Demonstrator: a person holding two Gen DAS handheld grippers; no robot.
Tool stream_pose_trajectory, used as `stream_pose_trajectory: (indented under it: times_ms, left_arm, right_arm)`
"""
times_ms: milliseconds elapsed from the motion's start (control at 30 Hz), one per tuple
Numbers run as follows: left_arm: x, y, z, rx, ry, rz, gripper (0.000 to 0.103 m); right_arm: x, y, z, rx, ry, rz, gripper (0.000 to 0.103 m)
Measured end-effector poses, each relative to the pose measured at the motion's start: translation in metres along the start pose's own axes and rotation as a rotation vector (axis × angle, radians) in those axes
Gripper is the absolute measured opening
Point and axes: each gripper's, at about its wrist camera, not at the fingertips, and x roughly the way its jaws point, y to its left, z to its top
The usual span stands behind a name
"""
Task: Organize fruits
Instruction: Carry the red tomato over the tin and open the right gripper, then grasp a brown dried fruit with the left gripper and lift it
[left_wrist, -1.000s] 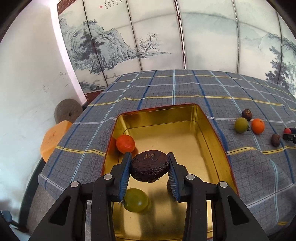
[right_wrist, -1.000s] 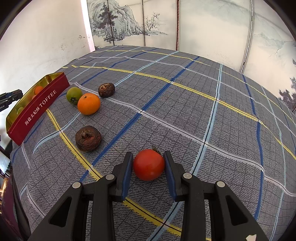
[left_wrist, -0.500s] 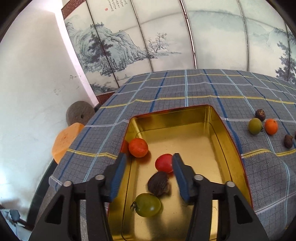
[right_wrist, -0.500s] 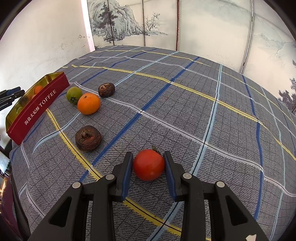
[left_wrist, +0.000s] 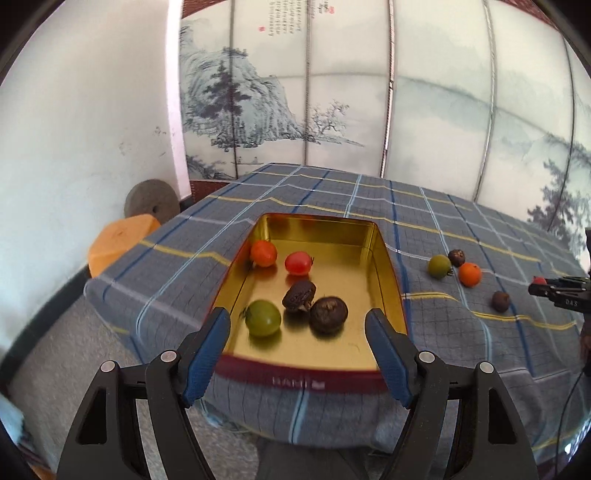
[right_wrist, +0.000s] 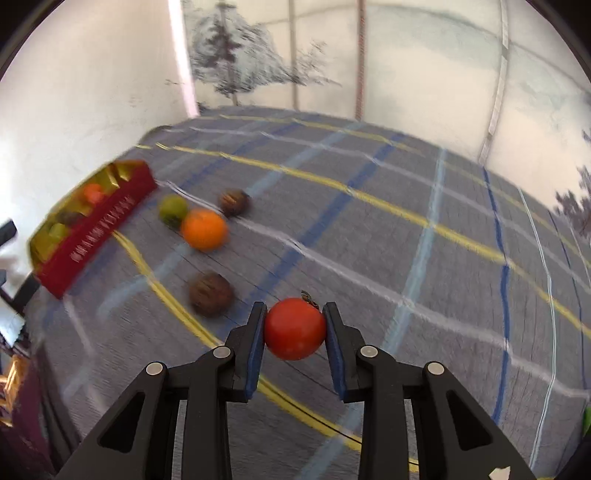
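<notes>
A gold tin (left_wrist: 384, 258) with red sides holds an orange fruit (left_wrist: 263, 253), a red tomato (left_wrist: 297, 263), a green fruit (left_wrist: 262, 317) and two dark brown fruits (left_wrist: 328, 315). My left gripper (left_wrist: 298, 350) is open and empty, just in front of the tin's near wall. My right gripper (right_wrist: 294, 332) is shut on a red tomato (right_wrist: 294, 328), lifted a little above the cloth. On the cloth lie a green fruit (right_wrist: 173, 210), an orange (right_wrist: 204, 229) and two brown fruits (right_wrist: 210, 293). The tin (right_wrist: 99, 229) shows at far left.
A checked blue-grey cloth (left_wrist: 314, 195) covers the table. An orange stool (left_wrist: 118, 238) and a grey stone disc (left_wrist: 149, 199) stand by the white wall at left. A painted screen (left_wrist: 369, 92) stands behind the table. The right gripper shows in the left wrist view (left_wrist: 554, 286).
My left gripper let go of the dark brown fruit into the tin, opened wide and drew back. My right gripper closed on the red tomato and lifted it.
</notes>
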Motion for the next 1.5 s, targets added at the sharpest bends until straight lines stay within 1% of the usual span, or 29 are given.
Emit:
stream_pose_trajectory:
  times_ms: [100, 233, 267, 300, 367, 400, 467, 567, 667, 733, 767, 867, 900, 933, 967, 1000, 1033, 1067, 1100, 1167, 1200, 1267, 1367, 1433, 1467, 1500]
  left_arm:
    - [-0.009, 0.006, -0.01, -0.046, 0.007, -0.001, 0.076]
    - [-0.014, 0.013, -0.018, -0.063, 0.009, 0.048, 0.076]
    - [-0.015, 0.016, -0.02, -0.069, 0.013, 0.055, 0.076]
    - [-0.015, 0.019, -0.022, -0.081, 0.02, 0.053, 0.076]
    - [-0.016, 0.026, -0.026, -0.118, 0.042, 0.023, 0.076]
    - [-0.016, 0.029, -0.028, -0.128, 0.052, 0.017, 0.076]
    - [-0.016, 0.03, -0.031, -0.119, 0.073, 0.033, 0.076]
    - [-0.015, 0.024, -0.036, -0.056, 0.102, 0.067, 0.076]
    - [-0.015, 0.019, -0.04, -0.006, 0.106, 0.085, 0.076]
    - [-0.015, 0.015, -0.041, 0.022, 0.109, 0.096, 0.076]
    - [-0.015, 0.013, -0.042, 0.037, 0.112, 0.1, 0.076]
    - [-0.016, 0.006, -0.043, 0.069, 0.117, 0.079, 0.076]
    - [-0.018, 0.003, -0.042, 0.084, 0.115, 0.061, 0.076]
    - [-0.02, -0.002, -0.041, 0.104, 0.106, 0.035, 0.076]
    - [-0.022, -0.008, -0.04, 0.121, 0.097, 0.011, 0.076]
    - [-0.025, -0.013, -0.037, 0.14, 0.088, -0.014, 0.076]
    - [-0.028, -0.022, -0.034, 0.169, 0.075, -0.055, 0.076]
    - [-0.03, -0.03, -0.031, 0.191, 0.067, -0.088, 0.076]
    - [-0.031, -0.037, -0.028, 0.208, 0.061, -0.126, 0.076]
    - [-0.029, -0.055, -0.02, 0.226, 0.067, -0.238, 0.079]
    - [-0.026, -0.063, -0.016, 0.226, 0.087, -0.294, 0.082]
    - [-0.012, -0.086, -0.006, 0.231, 0.143, -0.398, 0.082]
    - [0.01, -0.124, 0.008, 0.24, 0.179, -0.463, 0.082]
    - [0.024, -0.147, 0.015, 0.249, 0.19, -0.514, 0.082]
    - [0.033, -0.162, 0.019, 0.254, 0.201, -0.538, 0.082]
    - [0.042, -0.174, 0.021, 0.259, 0.214, -0.544, 0.082]
  right_arm:
    - [-0.008, 0.039, 0.03, -0.065, -0.034, 0.09, 0.029]
    - [-0.001, 0.104, 0.072, -0.136, -0.058, 0.254, 0.029]
    - [0.005, 0.126, 0.084, -0.156, -0.057, 0.306, 0.029]
    - [0.011, 0.141, 0.092, -0.167, -0.053, 0.339, 0.029]
    - [0.03, 0.175, 0.107, -0.201, -0.03, 0.39, 0.029]
    - [0.039, 0.187, 0.111, -0.214, -0.018, 0.397, 0.029]
    - [0.065, 0.21, 0.121, -0.223, 0.026, 0.423, 0.029]
    - [0.097, 0.23, 0.128, -0.231, 0.079, 0.414, 0.029]
    - [0.111, 0.236, 0.131, -0.204, 0.096, 0.423, 0.031]
    - [0.103, 0.232, 0.133, -0.161, 0.058, 0.437, 0.042]
    - [0.094, 0.225, 0.134, -0.137, 0.021, 0.439, 0.048]
    - [0.065, 0.198, 0.132, -0.1, -0.059, 0.43, 0.053]
    - [0.054, 0.188, 0.128, -0.093, -0.082, 0.42, 0.059]
    - [0.041, 0.173, 0.122, -0.086, -0.111, 0.4, 0.062]
    - [0.028, 0.159, 0.113, -0.08, -0.135, 0.374, 0.073]
    - [0.014, 0.141, 0.1, -0.074, -0.16, 0.329, 0.081]
    - [0.005, 0.126, 0.089, -0.072, -0.175, 0.286, 0.084]
    - [-0.006, 0.103, 0.069, -0.074, -0.182, 0.205, 0.087]
    - [-0.009, 0.087, 0.056, -0.074, -0.171, 0.147, 0.087]
    - [-0.013, 0.05, 0.028, -0.066, -0.124, 0.015, 0.087]
    - [-0.013, 0.027, 0.012, -0.047, -0.085, -0.061, 0.087]
    - [-0.013, -0.014, -0.014, 0.016, -0.034, -0.14, 0.087]
    - [-0.018, -0.054, -0.039, 0.109, -0.024, -0.16, 0.087]
    - [-0.018, -0.066, -0.048, 0.14, -0.028, -0.15, 0.087]
    - [-0.017, -0.07, -0.054, 0.16, -0.034, -0.131, 0.087]
    - [-0.015, -0.073, -0.054, 0.173, -0.022, -0.118, 0.087]
